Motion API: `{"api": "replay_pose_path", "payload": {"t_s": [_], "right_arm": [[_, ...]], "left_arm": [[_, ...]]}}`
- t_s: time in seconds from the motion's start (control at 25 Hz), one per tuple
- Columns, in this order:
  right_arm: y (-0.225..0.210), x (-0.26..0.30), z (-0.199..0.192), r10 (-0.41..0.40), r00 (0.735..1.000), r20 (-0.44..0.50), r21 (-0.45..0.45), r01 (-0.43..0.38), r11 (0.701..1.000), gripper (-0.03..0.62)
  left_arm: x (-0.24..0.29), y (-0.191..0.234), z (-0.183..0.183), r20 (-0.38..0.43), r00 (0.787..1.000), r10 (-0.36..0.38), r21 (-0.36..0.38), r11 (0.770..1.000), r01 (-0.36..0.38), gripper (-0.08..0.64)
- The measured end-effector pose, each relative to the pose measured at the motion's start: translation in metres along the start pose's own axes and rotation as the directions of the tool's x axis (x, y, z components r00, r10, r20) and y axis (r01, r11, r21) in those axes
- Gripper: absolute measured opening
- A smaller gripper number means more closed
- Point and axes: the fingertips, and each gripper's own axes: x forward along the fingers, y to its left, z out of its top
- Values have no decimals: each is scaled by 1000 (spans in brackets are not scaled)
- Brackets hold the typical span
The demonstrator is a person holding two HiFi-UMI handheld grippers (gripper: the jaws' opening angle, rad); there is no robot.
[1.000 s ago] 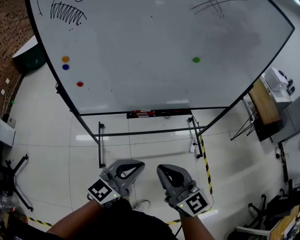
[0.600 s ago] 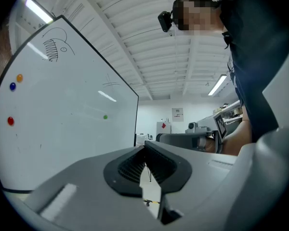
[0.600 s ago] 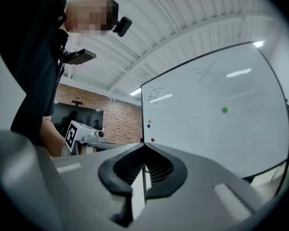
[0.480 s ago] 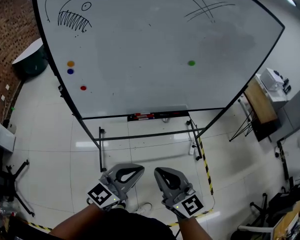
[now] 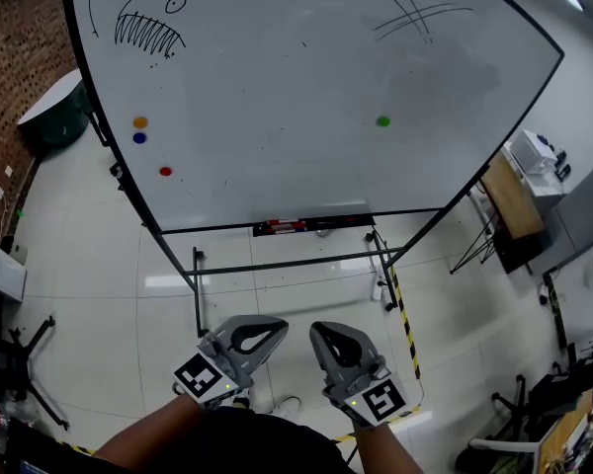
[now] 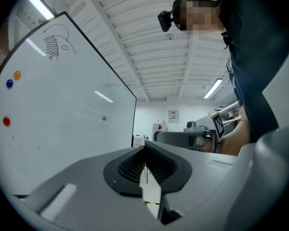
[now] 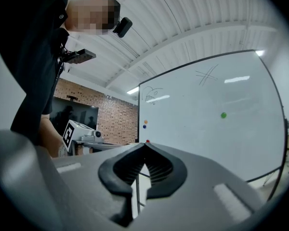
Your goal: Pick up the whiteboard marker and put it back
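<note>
A red whiteboard marker point(image 5: 283, 225) lies with other dark markers on the narrow tray point(image 5: 361, 221) under the big whiteboard point(image 5: 306, 87). Both grippers are held low in the head view, far short of the tray, side by side and pointing toward the board. My left gripper point(image 5: 275, 330) is shut with nothing between its jaws, and its tips meet in the left gripper view point(image 6: 144, 147). My right gripper point(image 5: 318, 334) is also shut and empty, with its tips touching in the right gripper view point(image 7: 144, 146). The whiteboard point(image 6: 62, 105) point(image 7: 216, 124) fills much of both gripper views.
The board stands on a black frame point(image 5: 277, 263) with feet on the white tiled floor. Coloured magnets point(image 5: 139, 122) and pen sketches point(image 5: 143, 23) are on the board. Yellow-black tape point(image 5: 405, 314) runs along the floor on the right. A desk point(image 5: 514, 205) stands right and a dark bin point(image 5: 54, 117) left.
The head view has shifted a little, so the board and its sketches sit slightly further right. Both grippers stay shut, empty and side by side low in the picture.
</note>
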Motion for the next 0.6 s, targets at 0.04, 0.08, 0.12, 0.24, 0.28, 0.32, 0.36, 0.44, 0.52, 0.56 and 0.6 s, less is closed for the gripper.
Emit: {"api": "replay_pose_path", "payload": {"t_s": [0.04, 0.08, 0.12, 0.24, 0.28, 0.32, 0.36, 0.44, 0.52, 0.56, 0.6], "right_arm": [[0, 1, 0, -1, 1000, -1, -2, 1, 1000, 0], [1, 2, -1, -1, 1000, -3, -4, 1, 1000, 0], [1, 3, -2, -2, 1000, -5, -4, 2, 1000, 0], [-1, 4, -3, -2, 1000, -6, -3, 2, 1000, 0], [-1, 4, -3, -2, 1000, -6, -3, 2, 1000, 0], [-1, 5, -3, -2, 1000, -7, -3, 2, 1000, 0], [-1, 5, -3, -2, 1000, -8, -2, 2, 1000, 0], [-1, 6, -4, -2, 1000, -10, -2, 2, 1000, 0], [-1, 8, -4, 1, 1000, -8, -1, -1, 1000, 0], [0, 8, -3, 2, 1000, -7, -1, -2, 1000, 0], [0, 8, -3, 4, 1000, -6, 0, -4, 1000, 0]], "left_arm": [[-1, 1, -1, -2, 1000, -1, -1, 1000, 1, 2], [-2, 2, -2, -6, 1000, -1, -1, 1000, 1, 2], [-2, 3, -4, -10, 1000, -2, 0, 1000, 2, 2], [-1, 4, -4, -4, 1000, -5, 2, 1000, 5, 2], [-1, 4, -3, -3, 1000, -6, 3, 1000, 6, 2], [-1, 4, -4, -5, 1000, -6, 2, 1000, 6, 2], [-1, 5, -4, -7, 1000, -7, 2, 1000, 7, 2], [-1, 6, -3, -1, 1000, -6, 2, 1000, 6, 2], [-1, 7, -3, 0, 1000, -4, 2, 1000, 4, 2], [-1, 7, -3, -2, 1000, -3, 2, 1000, 3, 2], [-2, 8, -4, -6, 1000, -2, 1, 1000, 2, 2]]}}
